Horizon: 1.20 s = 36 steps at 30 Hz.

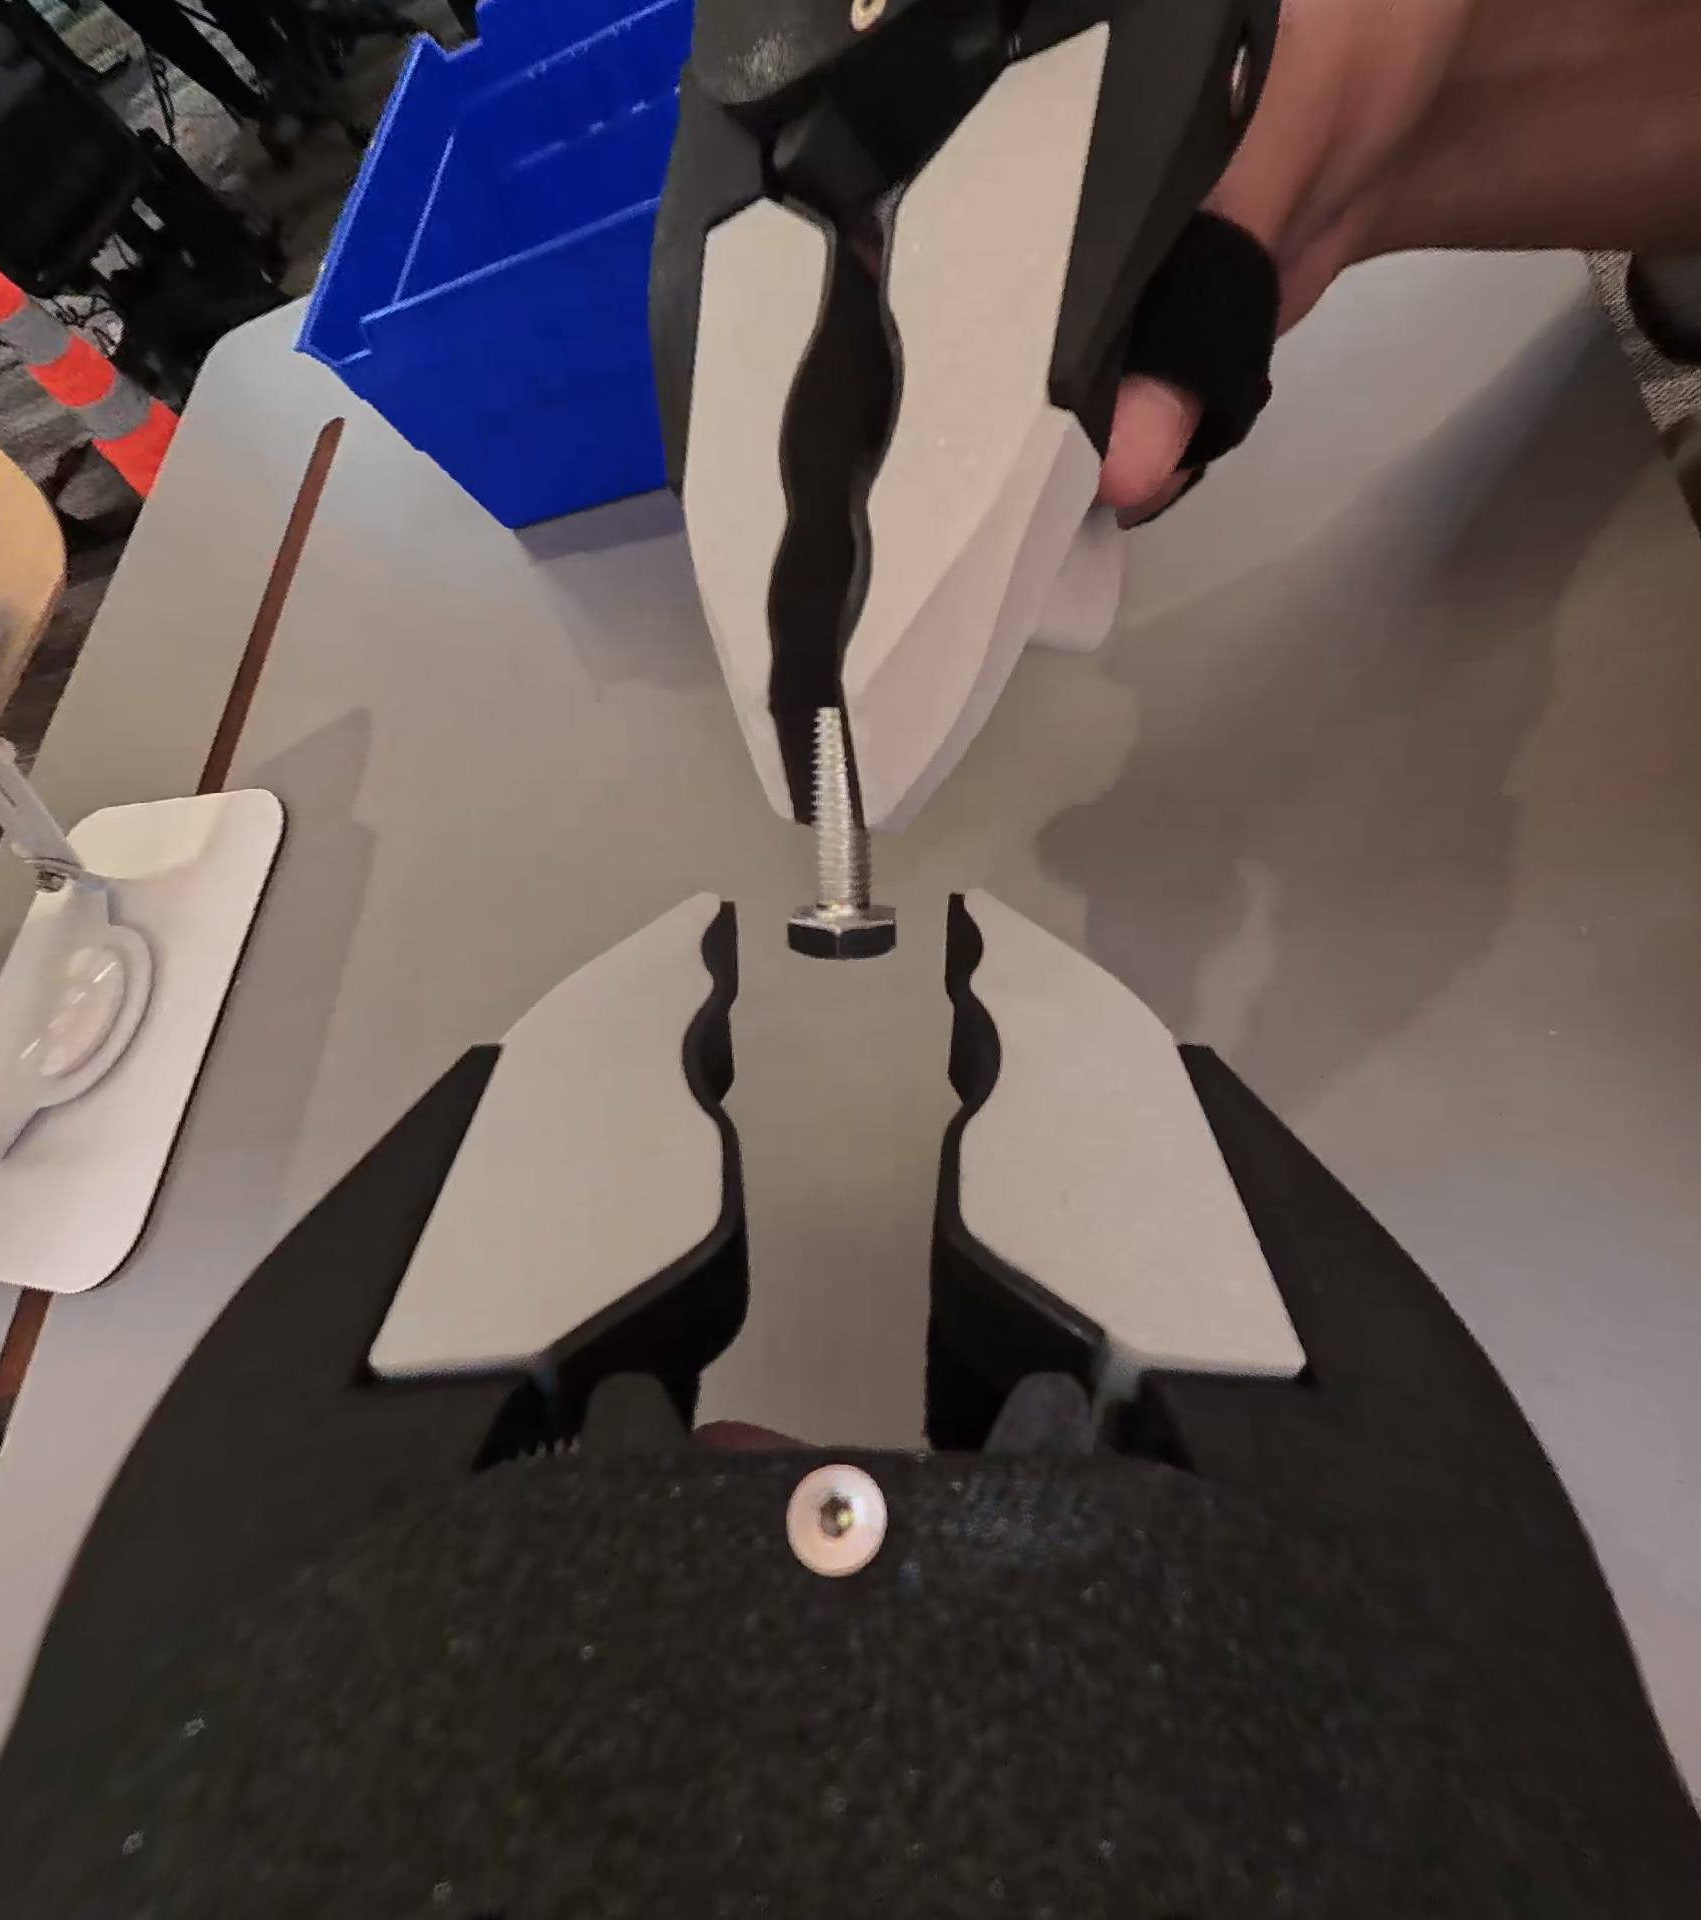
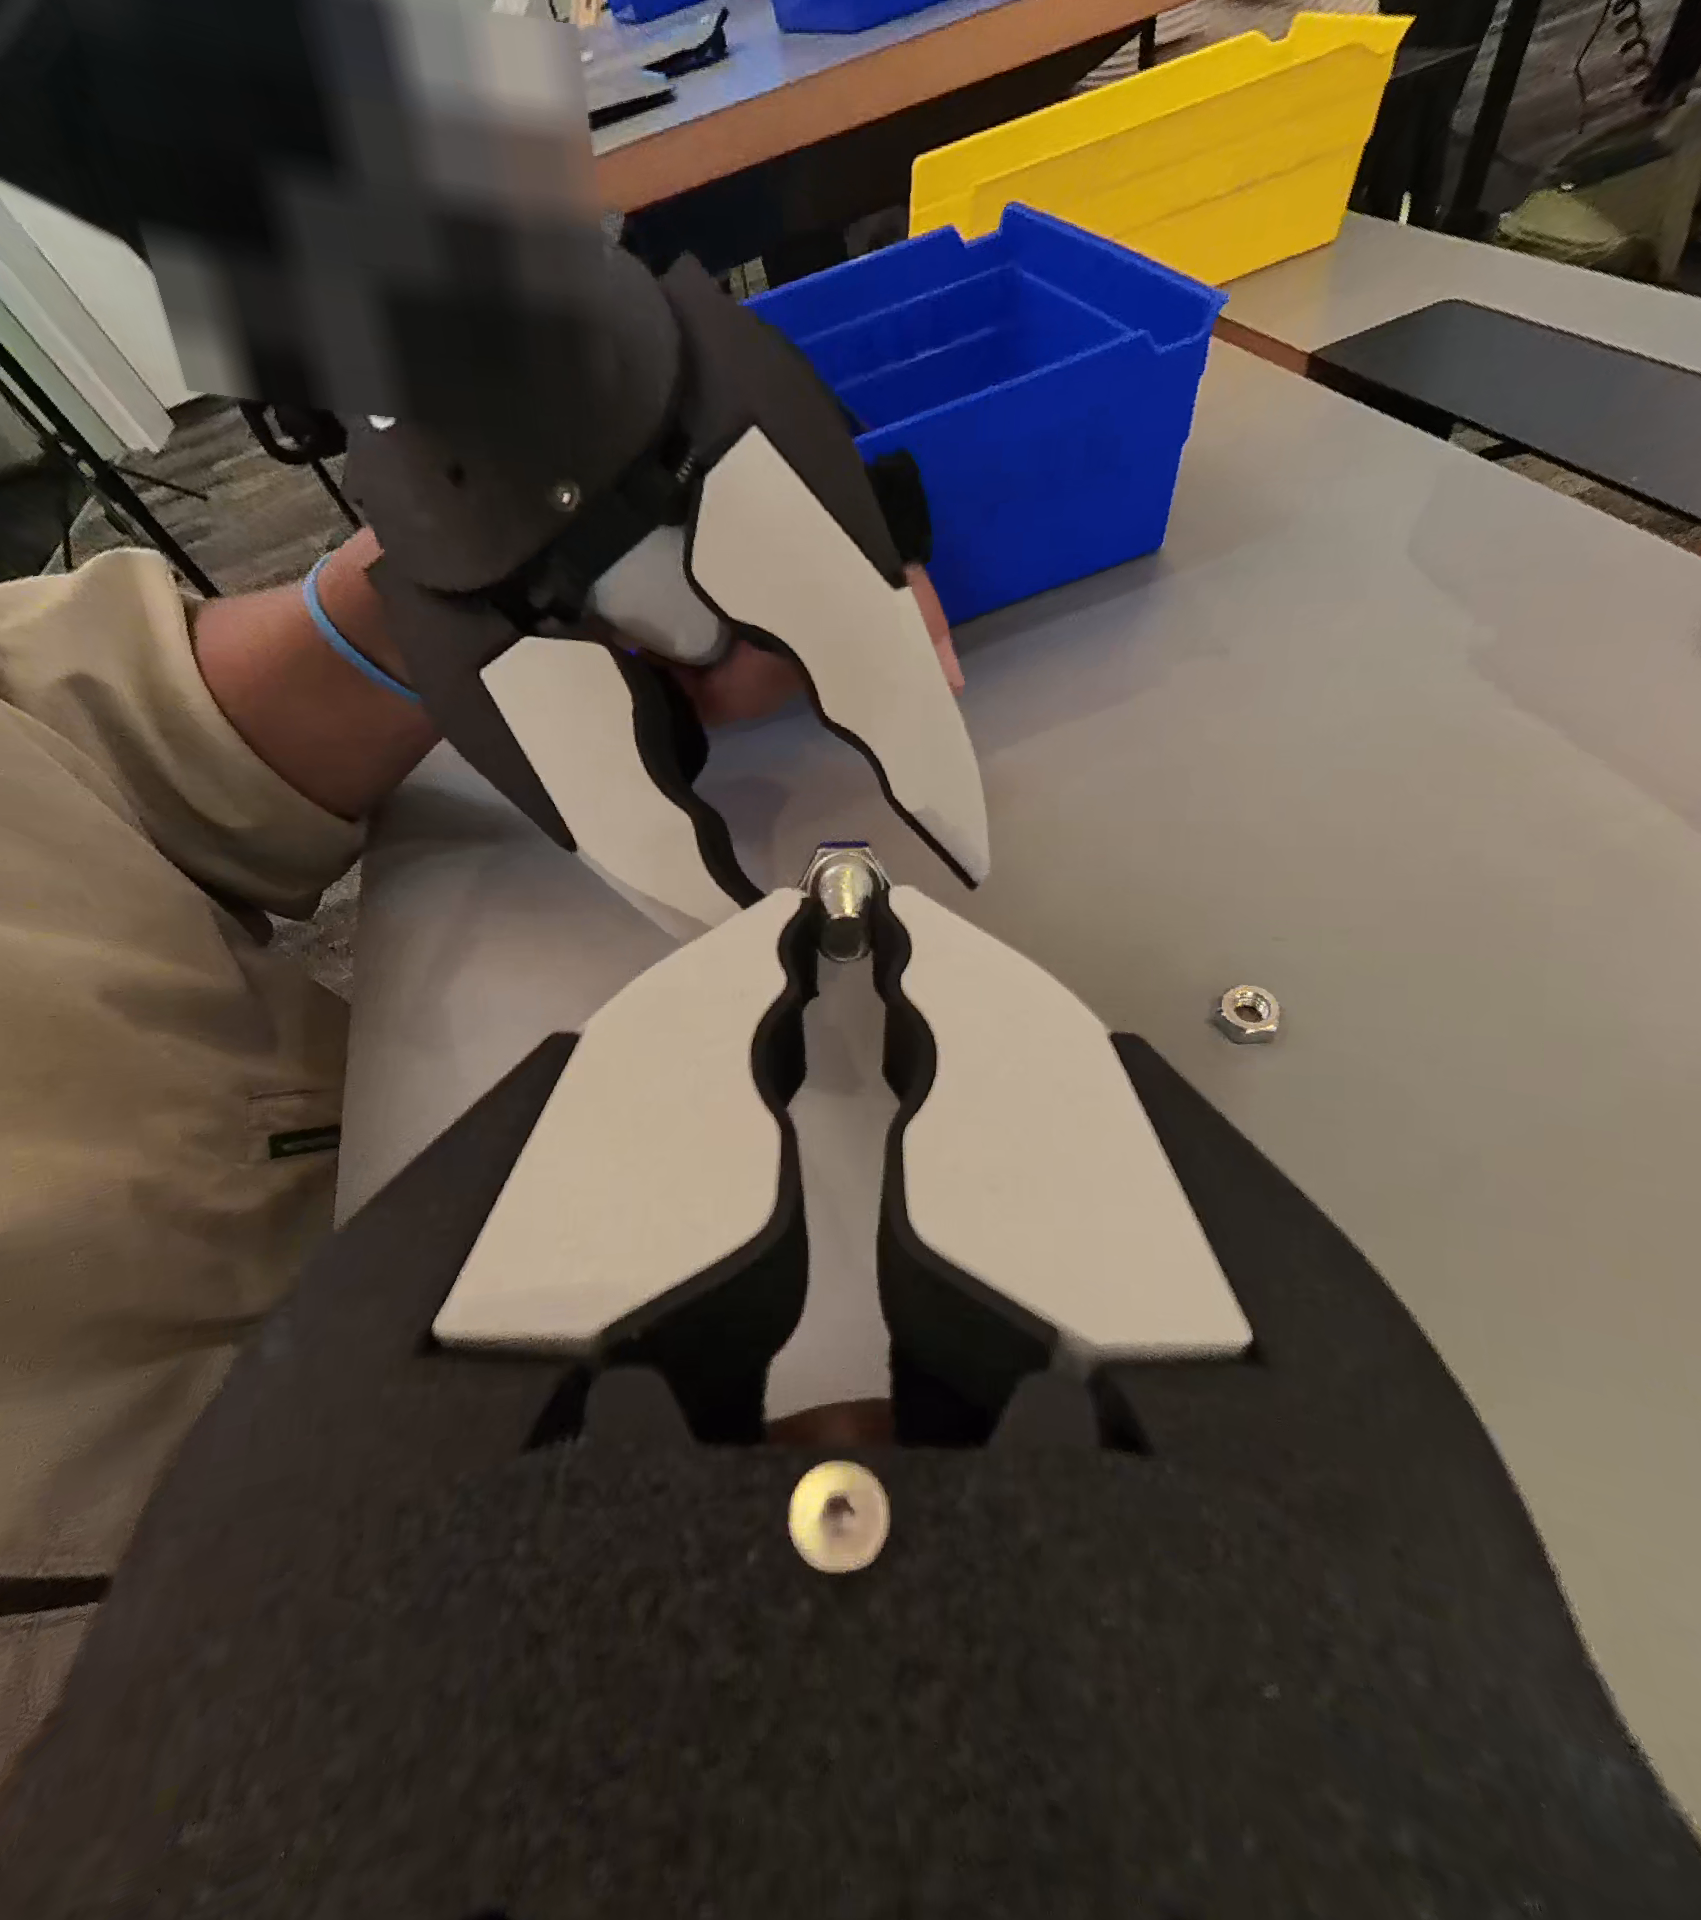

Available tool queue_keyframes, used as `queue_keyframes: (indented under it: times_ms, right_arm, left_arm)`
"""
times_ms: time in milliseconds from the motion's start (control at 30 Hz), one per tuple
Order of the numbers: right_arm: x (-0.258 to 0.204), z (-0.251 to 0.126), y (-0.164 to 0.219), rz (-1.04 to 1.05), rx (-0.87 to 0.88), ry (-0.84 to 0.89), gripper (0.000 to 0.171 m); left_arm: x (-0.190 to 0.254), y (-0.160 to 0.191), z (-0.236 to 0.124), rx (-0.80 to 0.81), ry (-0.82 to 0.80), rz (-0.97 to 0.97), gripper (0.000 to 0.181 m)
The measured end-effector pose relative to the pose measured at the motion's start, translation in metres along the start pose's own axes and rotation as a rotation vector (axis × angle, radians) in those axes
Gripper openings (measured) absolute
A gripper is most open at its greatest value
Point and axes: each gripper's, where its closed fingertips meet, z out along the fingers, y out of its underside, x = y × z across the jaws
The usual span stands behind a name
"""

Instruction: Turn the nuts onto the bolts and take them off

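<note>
The right gripper (image 1: 825,810) comes down from above with its fingers (image 1: 939,520) pinching the threaded end of a silver bolt (image 1: 838,862). The bolt hangs head-down over the grey counter (image 1: 1345,727), its hex head (image 1: 841,932) at the bottom. In the right wrist view the same bolt (image 2: 844,904) sits clamped at the very tips of the right gripper (image 2: 841,914), seen end-on.

The left gripper (image 1: 838,935) faces it from below with its fingers (image 1: 597,1143) spread apart. The bolt head lies in the gap between the two tips, touching neither one as far as I can see. From the right wrist view the left gripper (image 2: 846,873) reaches in from the far left, its tips just beside the bolt head and on either side of it.

A loose nut (image 2: 1248,1013) lies flat on the counter, to the right of the bolt and well apart from both grippers.

A blue bin (image 2: 1022,416) stands on the counter behind the grippers, and a yellow bin (image 2: 1168,145) stands farther back. In the left wrist view a white plate (image 1: 87,1039) with a metal fitting rests at the left edge of the counter.

A person in a tan sleeve (image 2: 77,935) holds the left gripper, with a blue band (image 2: 352,644) on the wrist.
</note>
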Motion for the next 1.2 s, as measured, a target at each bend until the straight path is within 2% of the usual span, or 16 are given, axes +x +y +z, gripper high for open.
queue_keyframes:
  times_ms: [33,67,100,167,333,400,500,567,667,733,833,967,1200]
  right_arm:
    - [-0.001,0.001,0.000,-0.006,-0.004,-0.006,0.010]
    - [-0.001,0.001,0.000,-0.009,-0.005,-0.004,0.010]
    - [0.000,0.002,0.000,-0.011,-0.007,-0.002,0.010]
    - [0.000,0.003,0.001,-0.013,-0.016,-0.007,0.010]
    - [0.005,0.004,-0.006,-0.024,0.042,0.013,0.011]
    - [0.012,-0.003,-0.016,-0.052,0.116,0.042,0.026]
    - [0.037,-0.018,-0.030,-0.054,0.244,0.097,0.029]
    - [0.061,-0.023,-0.024,-0.025,0.259,0.149,0.033]
    - [0.091,-0.020,-0.003,0.026,0.218,0.272,0.035]
    - [0.101,-0.015,0.016,0.035,0.147,0.357,0.037]
    - [0.101,-0.007,0.037,0.060,0.040,0.406,0.042]
    - [0.109,0.001,0.050,0.013,-0.064,0.518,0.050]
    - [0.118,0.057,0.070,0.112,-0.251,0.607,0.048]
  left_arm:
    - [0.001,-0.001,-0.001,0.006,0.012,-0.007,0.038]
    - [0.000,-0.001,-0.001,0.012,0.017,-0.011,0.035]
    - [0.000,-0.001,-0.002,0.013,0.025,-0.008,0.019]
    - [0.003,0.001,-0.002,0.006,0.071,-0.044,0.018]
    - [-0.003,0.001,-0.003,0.069,0.064,-0.095,0.018]
    - [-0.012,0.000,-0.004,0.110,0.018,-0.124,0.018]
    - [-0.032,-0.010,-0.016,0.299,-0.064,-0.277,0.018]
    - [-0.046,-0.016,-0.029,0.458,-0.095,-0.413,0.018]
    - [-0.058,-0.013,-0.046,0.658,-0.117,-0.599,0.018]
    - [-0.061,-0.002,-0.048,0.711,-0.148,-0.666,0.018]
    - [-0.063,0.010,-0.045,0.712,-0.202,-0.698,0.018]
    - [-0.065,0.013,-0.040,0.658,-0.267,-0.643,0.018]
    - [-0.072,0.019,-0.050,0.688,-0.276,-0.693,0.018]
